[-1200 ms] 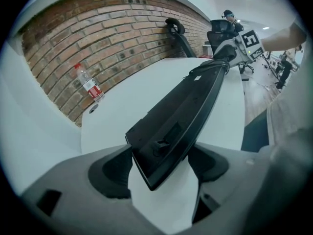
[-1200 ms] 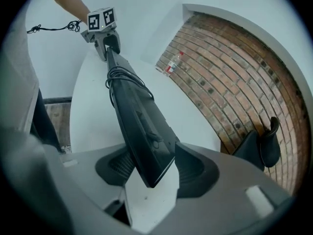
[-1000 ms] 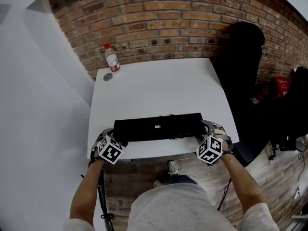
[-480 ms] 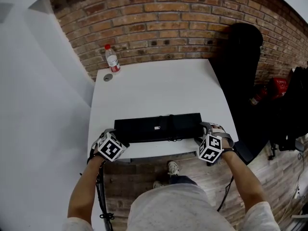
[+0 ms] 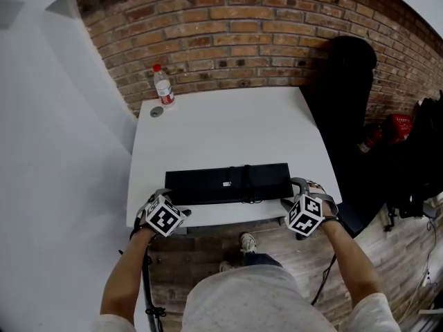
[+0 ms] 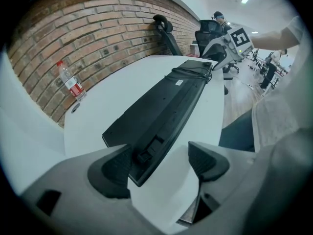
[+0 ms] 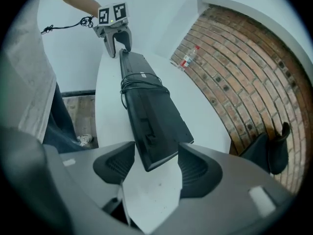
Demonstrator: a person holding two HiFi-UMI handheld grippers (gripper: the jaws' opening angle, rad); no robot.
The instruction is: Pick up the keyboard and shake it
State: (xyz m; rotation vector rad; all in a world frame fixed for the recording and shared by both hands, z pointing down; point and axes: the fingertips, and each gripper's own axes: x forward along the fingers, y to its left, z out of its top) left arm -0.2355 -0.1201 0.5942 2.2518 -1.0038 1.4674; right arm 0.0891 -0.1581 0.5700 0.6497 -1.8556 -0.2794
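Keyboard (image 5: 227, 183) flat on counter (image 5: 221, 123). Left gripper (image 6: 159, 163): jaws wide apart, keyboard's near end between them, not clamped. Right gripper (image 7: 151, 168): jaws just closed a bit, far end between them, no grip.

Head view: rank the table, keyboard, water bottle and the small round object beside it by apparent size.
1. table
2. keyboard
3. water bottle
4. small round object
The last two sit farthest from the camera, which shrinks them, but the order holds.

Left hand-held gripper (image 6: 160, 156) gapes — right hand-held gripper (image 7: 152, 161), jaws just narrowing, straddles keyboard (image 7: 146, 111).
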